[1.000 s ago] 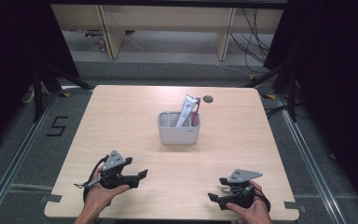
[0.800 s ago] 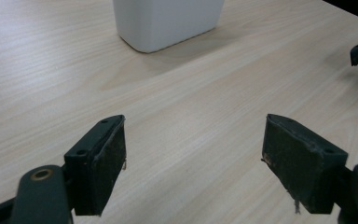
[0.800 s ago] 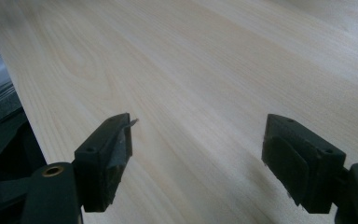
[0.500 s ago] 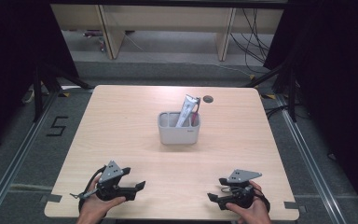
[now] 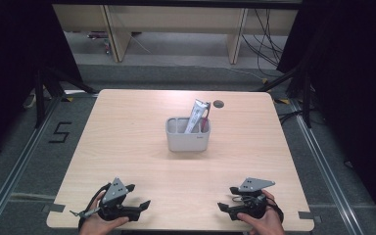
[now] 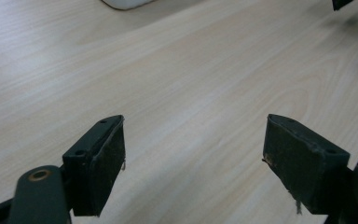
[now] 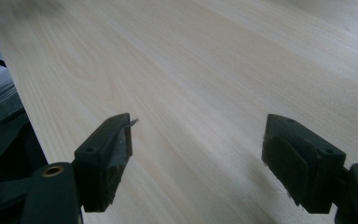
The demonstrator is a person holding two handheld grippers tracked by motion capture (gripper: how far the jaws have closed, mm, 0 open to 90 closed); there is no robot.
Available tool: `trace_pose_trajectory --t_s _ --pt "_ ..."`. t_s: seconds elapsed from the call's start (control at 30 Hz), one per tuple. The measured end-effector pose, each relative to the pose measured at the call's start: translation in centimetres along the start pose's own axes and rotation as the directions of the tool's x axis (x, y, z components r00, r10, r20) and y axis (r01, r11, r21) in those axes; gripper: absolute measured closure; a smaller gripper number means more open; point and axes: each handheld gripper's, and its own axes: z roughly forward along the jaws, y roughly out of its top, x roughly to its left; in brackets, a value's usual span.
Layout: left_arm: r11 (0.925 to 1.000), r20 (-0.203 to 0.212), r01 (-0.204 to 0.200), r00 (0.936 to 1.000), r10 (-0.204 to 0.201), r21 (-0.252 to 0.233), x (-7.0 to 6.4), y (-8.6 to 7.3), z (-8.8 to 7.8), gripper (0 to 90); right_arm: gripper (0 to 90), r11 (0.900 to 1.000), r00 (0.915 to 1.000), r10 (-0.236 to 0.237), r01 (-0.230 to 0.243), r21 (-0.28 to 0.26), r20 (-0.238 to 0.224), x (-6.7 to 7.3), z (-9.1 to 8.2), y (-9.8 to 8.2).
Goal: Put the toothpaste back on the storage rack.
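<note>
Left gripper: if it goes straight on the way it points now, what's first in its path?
Probably nothing soon: the left gripper, jaws open, faces bare table. The white holder sits left of that line, the right gripper to its right. Depth is hard to judge.

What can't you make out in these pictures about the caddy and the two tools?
- The grey caddy, high view: its walls hide the lower ends of the tube and the red item standing in it; the print on them is too small.
- The caddy, left gripper view: cut off by the top edge.
- Left tool and right tool, high view: the hands are cut off by the bottom edge.
</note>
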Motion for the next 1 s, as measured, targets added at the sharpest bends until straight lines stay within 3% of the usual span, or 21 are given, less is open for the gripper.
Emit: trace_pose_trajectory --t_s 0.1,0.23,0.33,0.4,0.47,0.53,0.63,0.67,0.8,0.97,1.0 --pt "0.9996 -0.010 -0.026 0.9996 0.026 0.013 -0.3 -0.2 -0.1 20.4 25.1 1.000 1.0000 0.002 -0.002 0.002 0.000 0.0 0.0 0.0" --pt "0.9984 0.007 -0.051 0.9987 0.051 0.025 -1.1 -0.5 -0.2 20.4 25.1 1.000 0.9999 -0.016 0.016 -0.007 0.003 0.0 0.0 0.0" --pt "0.9980 0.006 -0.058 0.9983 0.057 0.028 -1.5 -0.6 -0.2 20.4 25.1 1.000 0.9992 -0.010 0.010 -0.006 0.039 0.3 -0.1 0.0" --pt "0.9934 0.003 -0.103 0.9947 0.103 0.052 -1.6 -0.7 -0.3 20.5 25.1 1.000 0.9994 -0.007 0.007 -0.002 0.033 0.3 0.0 0.0" --pt "0.9946 0.018 -0.092 0.9956 0.092 0.048 -2.0 -0.8 -0.2 20.4 25.1 1.000 0.9993 -0.009 0.010 -0.002 0.036 0.3 0.0 0.0" --pt "0.9916 0.008 -0.117 0.9932 0.116 0.056 -2.2 -0.9 -0.3 20.5 25.1 1.000 0.9996 0.011 -0.011 0.005 0.028 0.5 0.0 0.0" --pt "0.9923 0.013 -0.112 0.9937 0.112 0.052 -2.5 -0.9 -0.3 20.5 25.1 1.000 1.0000 0.003 -0.004 0.006 0.007 0.4 0.0 0.0" --pt "0.9887 0.008 -0.134 0.9909 0.134 0.066 -2.6 -1.0 -0.3 20.5 25.1 1.000 0.9996 -0.014 0.014 -0.002 0.024 0.4 0.1 0.0" --pt "0.9864 0.007 -0.150 0.9886 0.150 0.067 -2.8 -1.1 -0.2 20.5 25.1 1.000 0.9986 -0.029 0.029 -0.003 0.043 0.4 0.0 0.0" --pt "0.9868 0.018 -0.141 0.9900 0.140 0.080 -2.8 -1.1 -0.3 20.6 25.1 1.000 0.9996 -0.019 0.019 0.002 0.021 0.4 0.1 0.0" --pt "0.9889 0.005 -0.129 0.9916 0.129 0.073 -2.6 -1.1 -0.4 20.6 25.1 1.000 0.9996 -0.019 0.019 0.006 0.022 0.4 0.1 0.0"
